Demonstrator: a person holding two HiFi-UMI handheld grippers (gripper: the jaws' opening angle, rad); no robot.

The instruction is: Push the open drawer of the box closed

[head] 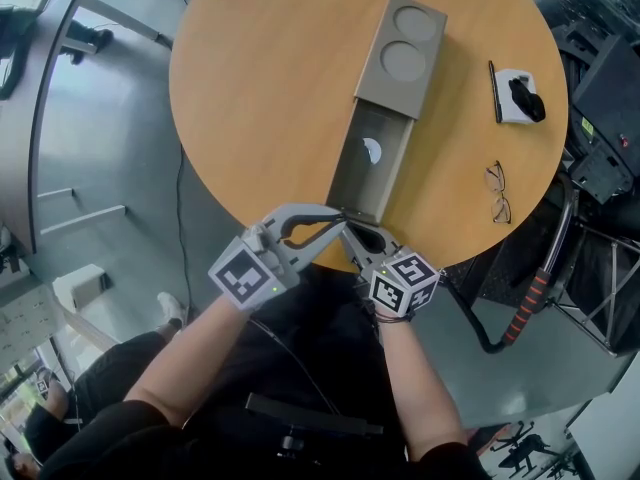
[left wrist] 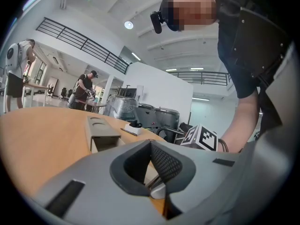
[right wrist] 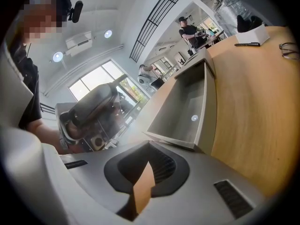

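A person seated at a round light-wood table holds two grey handheld grippers at the table's near edge, at lower centre of the head view, where the long grey-brown open drawer of a flat grey-brown box reaches toward them. The box, with two round recesses in its top, lies in the upper middle of the frame, and the drawer is drawn well out of it toward the lower edge, a small pale spot showing on its floor. The left gripper, bottom centre in its own view, has its jaws brought together at the tips with nothing between them, only table wood showing through the gap behind. The right gripper, just beside it, likewise shows its jaws pressed tip to tip and empty, the drawer's near lip lying just beyond them. Both tips sit right at the drawer's front end, though contact cannot be made out. At the right of the table, well apart from the box, lie a white pad with a black object on it, a black pen and a pair of thin-framed spectacles
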